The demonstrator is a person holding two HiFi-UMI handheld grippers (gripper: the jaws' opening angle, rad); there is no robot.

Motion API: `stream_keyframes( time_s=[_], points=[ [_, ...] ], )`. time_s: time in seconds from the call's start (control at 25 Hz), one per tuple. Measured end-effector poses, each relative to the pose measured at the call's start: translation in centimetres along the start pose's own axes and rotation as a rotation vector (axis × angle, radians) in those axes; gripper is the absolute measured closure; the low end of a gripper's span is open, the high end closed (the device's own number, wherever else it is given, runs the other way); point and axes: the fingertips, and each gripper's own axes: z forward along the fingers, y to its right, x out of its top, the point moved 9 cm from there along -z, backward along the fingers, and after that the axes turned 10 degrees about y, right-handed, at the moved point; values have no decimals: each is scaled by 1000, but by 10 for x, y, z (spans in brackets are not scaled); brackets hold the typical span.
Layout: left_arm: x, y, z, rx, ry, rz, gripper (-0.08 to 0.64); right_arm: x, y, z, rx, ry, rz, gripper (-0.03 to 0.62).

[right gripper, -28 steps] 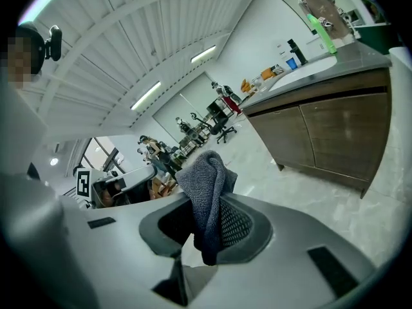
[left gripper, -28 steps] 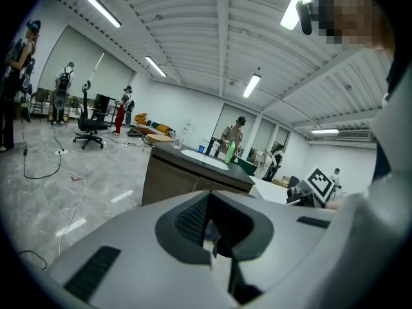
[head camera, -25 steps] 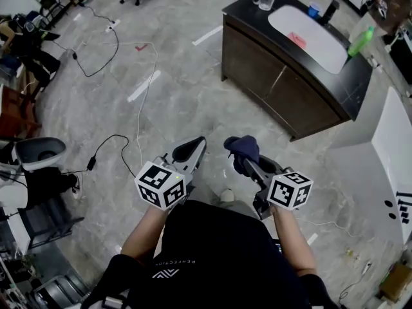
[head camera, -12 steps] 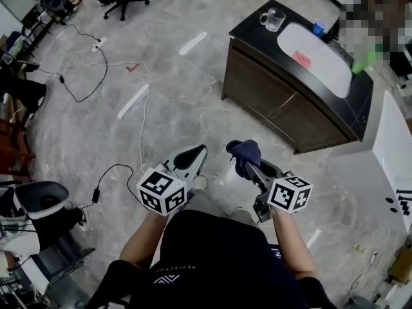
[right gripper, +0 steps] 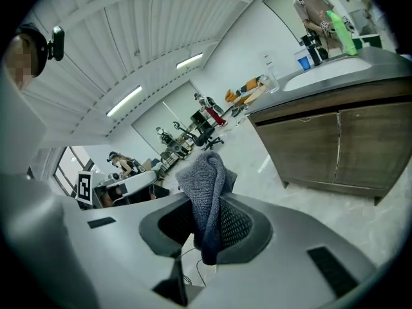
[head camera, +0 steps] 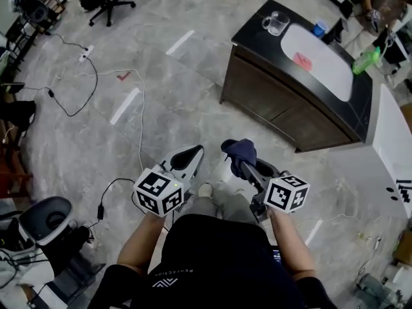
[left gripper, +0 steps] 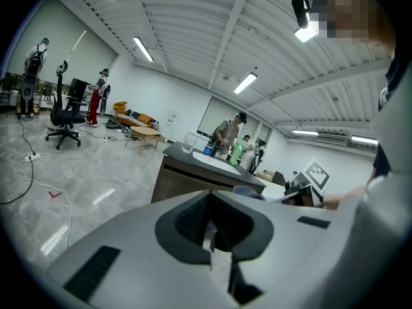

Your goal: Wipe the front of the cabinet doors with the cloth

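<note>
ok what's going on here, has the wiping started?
Not yet. A person stands on the open floor, apart from the dark cabinet, with a hand-held gripper in each hand. The right hand-held gripper is shut on a dark blue cloth that sticks up from its jaws. The left hand-held gripper is shut with nothing in it. Neither touches the cabinet doors.

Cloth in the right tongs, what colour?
The cloth is dark blue-grey; right gripper view shows it best.
</note>
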Motion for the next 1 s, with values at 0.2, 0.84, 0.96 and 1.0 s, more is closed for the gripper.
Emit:
stream_keyframes(
  time_s=[0.2,0.84,0.96,1.0],
  points=[
    [14,-14,22,28,20,-11,561,13,16,16,-2,-19,7,506],
    [43,-23,160,-31,9,82,561,94,110,53,57,-21,-12,506],
    [44,-31,176,-41,-14,78,561,96,121,57,41,-16,-12,506],
    [43,-33,181,-49,-29,80,561,96,124,57,34,-14,-4,506]
  ],
)
